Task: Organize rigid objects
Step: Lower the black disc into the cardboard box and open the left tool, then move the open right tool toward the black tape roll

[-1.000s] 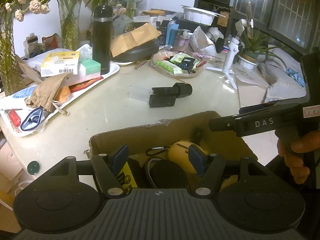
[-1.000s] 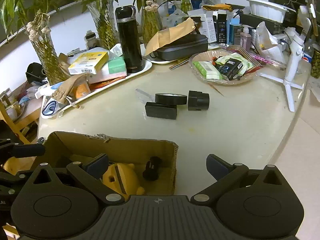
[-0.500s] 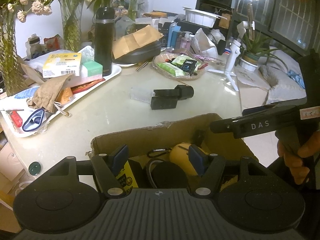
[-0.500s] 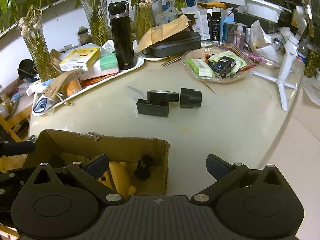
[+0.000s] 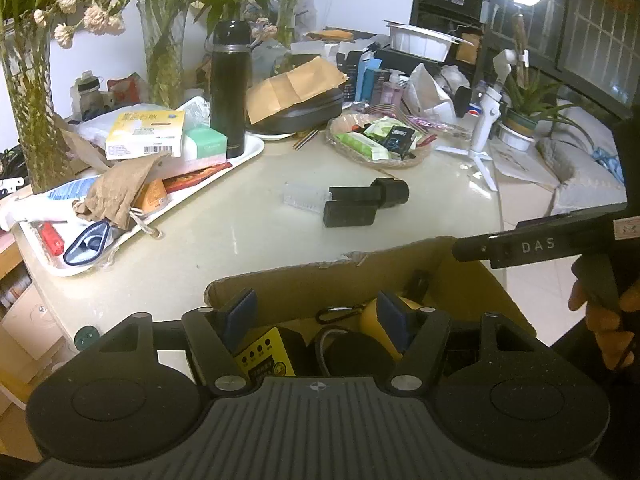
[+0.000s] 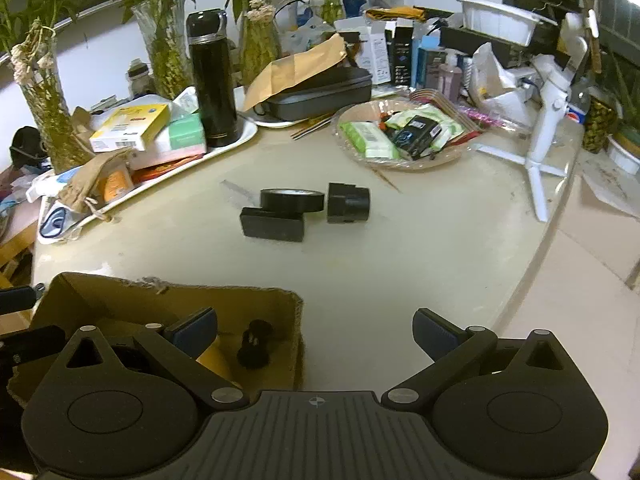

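Nothing on the table is shifting between the earlier frames and now; only the right tongs' view is tipping slightly, so the cardboard box (image 6: 160, 304) is sitting a little lower in it. The left tongs (image 5: 318, 312) are hovering over the open box (image 5: 320, 276), jaws apart and gripping nothing; below them are lying a yellow gadget (image 5: 264, 354), a round black thing (image 5: 352, 354) and a carabiner (image 5: 338, 314). The right tongs (image 6: 316, 330) are standing wide open and empty, straddling the box's right wall.

Ahead of both tongs, well apart from the box, three black pieces are waiting on the table (image 6: 400, 264): a flat block (image 6: 273, 224) lying crosswise, a tape roll (image 6: 292, 200) leaning on its far edge, and a short cylinder (image 6: 347, 203) just right of them, its axis running left to right. A clear plastic piece (image 5: 302, 197) is lying at their left. Beyond them are crowding a tray (image 6: 224, 148) with a black flask (image 6: 212, 84), a snack basket (image 6: 404, 140) and a white tripod (image 6: 544, 120). A hand (image 5: 608, 320) is holding the right tongs' grip.
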